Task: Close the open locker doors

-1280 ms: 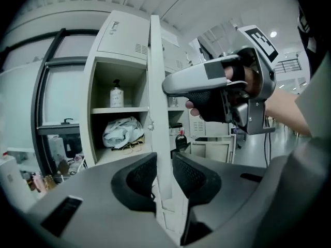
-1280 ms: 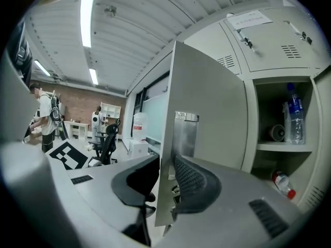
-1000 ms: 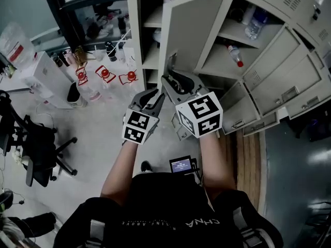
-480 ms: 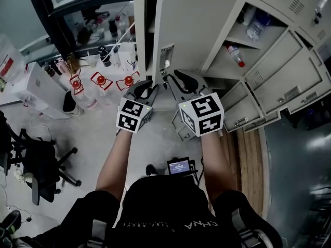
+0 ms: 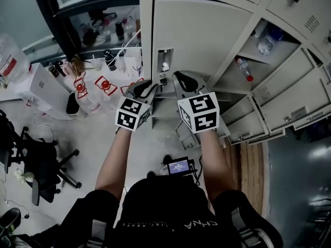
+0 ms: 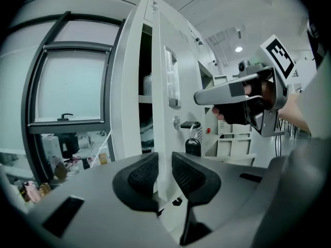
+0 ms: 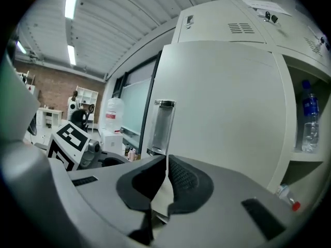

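The tall pale locker door (image 5: 201,35) stands almost flush with its frame in the head view. Both grippers sit at its lower edge below the latch recess (image 5: 164,61). My left gripper (image 5: 150,89) is shut on the door's free edge (image 6: 156,87), which runs down between its black pads (image 6: 142,175). My right gripper (image 5: 181,80) is shut on the door's (image 7: 222,102) bottom edge, with a pale wedge of door between its pads (image 7: 183,179). A padlock (image 6: 193,144) hangs further in. To the right, a locker compartment (image 5: 269,37) stands open with bottles inside.
Lower locker doors (image 5: 243,123) hang ajar at the right. A red-capped bottle (image 5: 244,68) lies on a shelf; a water bottle (image 7: 309,115) stands above. At the left are an office chair (image 5: 41,169), a white box (image 5: 36,84) and several small bottles (image 5: 83,87).
The tall door has swung from well ajar to nearly flush with the locker. Both grippers moved forward and up with it, staying at its lower edge.
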Demonstrator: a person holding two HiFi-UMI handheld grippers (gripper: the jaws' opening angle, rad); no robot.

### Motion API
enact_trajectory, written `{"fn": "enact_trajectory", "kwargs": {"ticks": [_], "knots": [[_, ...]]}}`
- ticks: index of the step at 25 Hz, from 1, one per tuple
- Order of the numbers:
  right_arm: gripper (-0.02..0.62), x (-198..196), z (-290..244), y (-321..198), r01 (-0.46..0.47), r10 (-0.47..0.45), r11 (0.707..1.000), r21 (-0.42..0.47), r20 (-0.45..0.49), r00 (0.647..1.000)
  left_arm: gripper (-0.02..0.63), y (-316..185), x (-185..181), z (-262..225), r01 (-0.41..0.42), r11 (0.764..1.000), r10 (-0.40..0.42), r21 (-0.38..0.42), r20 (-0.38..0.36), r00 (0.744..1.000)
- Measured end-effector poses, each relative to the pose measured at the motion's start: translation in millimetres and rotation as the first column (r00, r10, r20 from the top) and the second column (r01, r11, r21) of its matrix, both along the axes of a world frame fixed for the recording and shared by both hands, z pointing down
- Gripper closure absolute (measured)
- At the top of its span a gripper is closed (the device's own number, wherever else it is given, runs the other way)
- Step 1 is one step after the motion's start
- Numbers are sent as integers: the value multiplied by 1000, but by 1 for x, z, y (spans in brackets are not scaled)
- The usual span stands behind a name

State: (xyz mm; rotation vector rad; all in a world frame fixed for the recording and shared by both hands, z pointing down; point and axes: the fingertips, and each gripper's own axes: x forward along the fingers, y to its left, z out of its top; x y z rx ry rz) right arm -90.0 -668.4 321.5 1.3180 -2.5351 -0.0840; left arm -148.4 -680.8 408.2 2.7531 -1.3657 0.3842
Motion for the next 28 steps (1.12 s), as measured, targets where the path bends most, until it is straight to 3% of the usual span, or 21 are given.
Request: {"fn": "enact_trajectory", "kwargs": {"ticks": [10, 28], "knots": [[554, -12, 4, -52, 44, -44, 999, -5, 9, 999, 515, -42, -6, -1, 21, 1000, -21, 2, 4, 1000], [555, -16, 6, -70, 94, -94, 996, 4, 30, 995, 534, -50, -6, -3, 56, 996, -60, 63, 57, 997]]}}
